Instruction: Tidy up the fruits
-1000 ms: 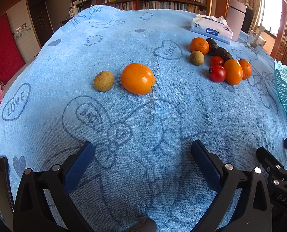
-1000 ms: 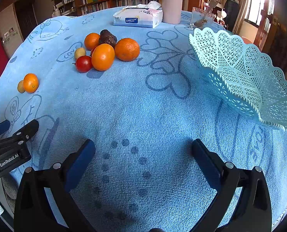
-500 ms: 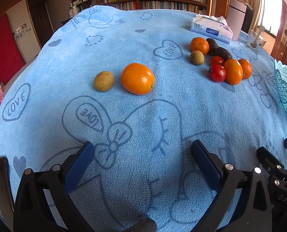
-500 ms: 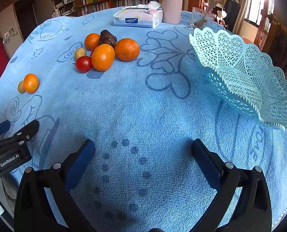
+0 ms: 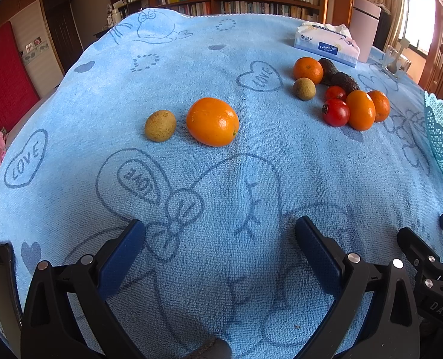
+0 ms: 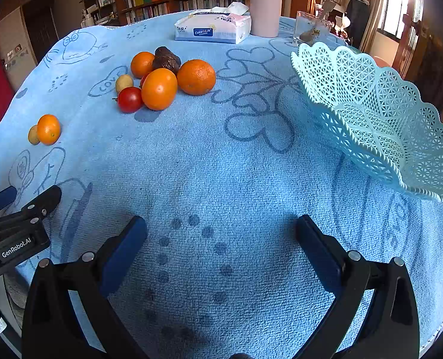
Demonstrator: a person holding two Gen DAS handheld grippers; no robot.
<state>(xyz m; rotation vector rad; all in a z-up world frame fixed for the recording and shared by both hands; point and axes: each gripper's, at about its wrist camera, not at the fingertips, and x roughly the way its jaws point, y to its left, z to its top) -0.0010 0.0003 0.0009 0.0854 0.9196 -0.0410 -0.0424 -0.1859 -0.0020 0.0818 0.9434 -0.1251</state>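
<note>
My left fingers [image 5: 131, 251] are spread wide with nothing between them, low over the blue towel [image 5: 221, 194] that covers the worktop. My right fingers [image 6: 314, 248] are spread just as wide and equally bare, over a dotted patch of the same towel.

Ahead of my left gripper [image 5: 220, 233] lie a large orange [image 5: 212, 121] and a small brown-green fruit [image 5: 160, 125] just beside it, near each other but apart. Farther off to the right is a cluster: two red tomatoes [image 5: 336, 112], three more oranges [image 5: 360, 114], a second brownish fruit [image 5: 304, 89] and dark avocados [image 5: 344, 81], packed close together.

To the right of my right gripper [image 6: 221, 233] stands the pale turquoise lattice basket [image 6: 380, 119], well apart from the cluster. Behind the fruit sit a tissue pack [image 6: 212, 28], a pink cylinder [image 6: 264, 3] and a glass [image 6: 311, 28].
</note>
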